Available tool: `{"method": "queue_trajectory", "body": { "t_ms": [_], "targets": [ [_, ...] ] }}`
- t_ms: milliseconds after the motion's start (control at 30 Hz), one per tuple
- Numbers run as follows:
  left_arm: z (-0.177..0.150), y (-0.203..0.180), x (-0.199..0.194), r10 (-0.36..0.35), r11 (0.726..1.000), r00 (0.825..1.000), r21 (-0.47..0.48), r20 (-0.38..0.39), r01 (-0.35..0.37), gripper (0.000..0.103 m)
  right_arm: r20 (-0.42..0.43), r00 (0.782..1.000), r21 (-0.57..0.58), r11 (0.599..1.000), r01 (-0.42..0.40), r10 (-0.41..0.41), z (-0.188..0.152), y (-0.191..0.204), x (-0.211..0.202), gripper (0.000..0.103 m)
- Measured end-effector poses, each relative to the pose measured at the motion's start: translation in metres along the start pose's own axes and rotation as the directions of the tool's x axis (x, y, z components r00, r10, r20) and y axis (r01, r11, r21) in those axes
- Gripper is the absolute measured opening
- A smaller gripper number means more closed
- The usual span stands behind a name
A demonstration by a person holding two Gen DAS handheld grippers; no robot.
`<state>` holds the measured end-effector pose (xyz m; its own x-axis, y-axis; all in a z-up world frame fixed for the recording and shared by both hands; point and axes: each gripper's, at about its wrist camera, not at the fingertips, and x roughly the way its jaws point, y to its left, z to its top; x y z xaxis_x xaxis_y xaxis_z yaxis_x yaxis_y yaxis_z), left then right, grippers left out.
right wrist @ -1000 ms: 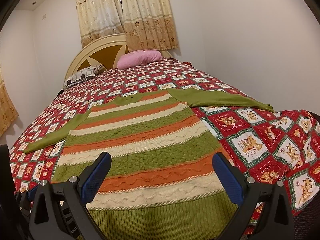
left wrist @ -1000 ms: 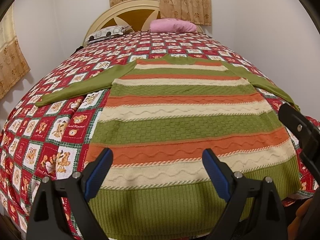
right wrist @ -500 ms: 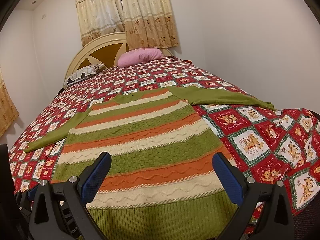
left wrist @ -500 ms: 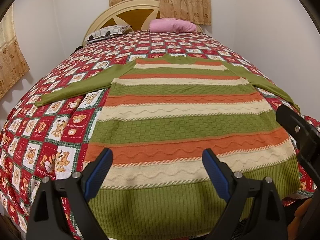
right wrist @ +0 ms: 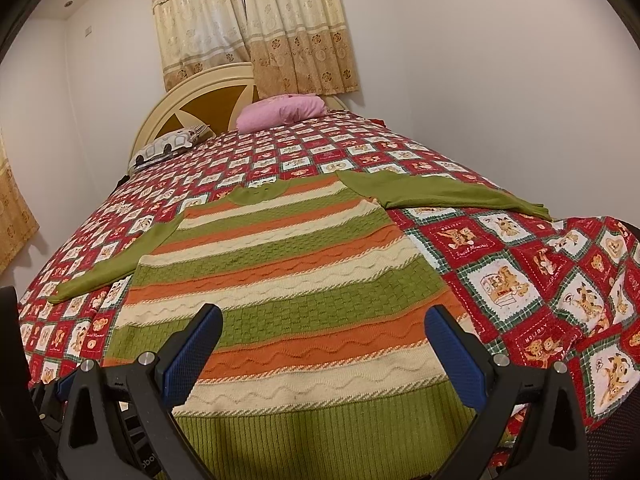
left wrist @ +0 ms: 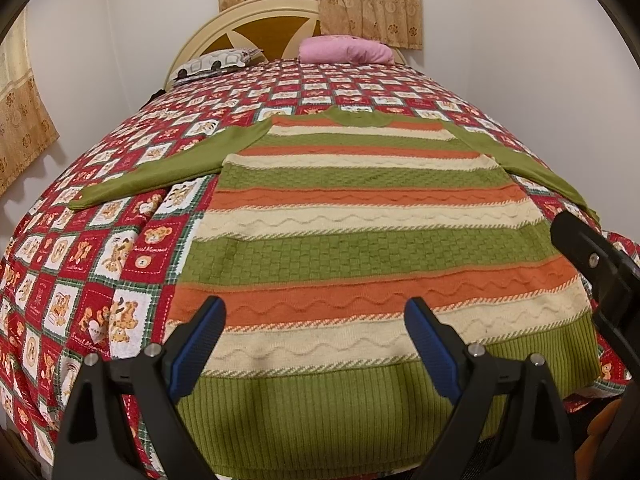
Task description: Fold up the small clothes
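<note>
A striped knit sweater (left wrist: 360,240), green, orange and cream with plain green sleeves, lies flat on the bed, its green ribbed hem toward me. It also shows in the right wrist view (right wrist: 288,280). Its left sleeve (left wrist: 160,172) and right sleeve (right wrist: 440,196) spread outward. My left gripper (left wrist: 316,340) is open and empty, hovering above the hem. My right gripper (right wrist: 324,348) is open and empty, above the hem's right half. Part of the right gripper's black body (left wrist: 600,272) shows at the right edge of the left wrist view.
The bed has a red patchwork quilt (left wrist: 100,260) with bear prints. A pink pillow (left wrist: 344,50) and a patterned pillow (left wrist: 212,64) lie by the cream headboard (left wrist: 256,16). White walls and curtains (right wrist: 256,24) surround the bed.
Almost nothing changed. Both grippers stay open over the hem; the right wrist view has tilted up slightly.
</note>
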<state>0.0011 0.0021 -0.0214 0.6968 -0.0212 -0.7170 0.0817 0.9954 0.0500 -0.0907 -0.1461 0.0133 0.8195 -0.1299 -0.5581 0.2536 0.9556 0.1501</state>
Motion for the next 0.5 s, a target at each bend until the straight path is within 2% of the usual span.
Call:
{"method": "queue_trajectory", "body": {
  "t_ms": [500],
  "targets": [
    [-0.0017, -0.0019, 0.0013, -0.001, 1.000, 1.000, -0.002, -0.008, 0.001, 0.093, -0.021, 1.000, -0.004, 1.000, 0.000, 0.000, -0.0017, 0.0010, 0.0030, 0.101]
  ]
}}
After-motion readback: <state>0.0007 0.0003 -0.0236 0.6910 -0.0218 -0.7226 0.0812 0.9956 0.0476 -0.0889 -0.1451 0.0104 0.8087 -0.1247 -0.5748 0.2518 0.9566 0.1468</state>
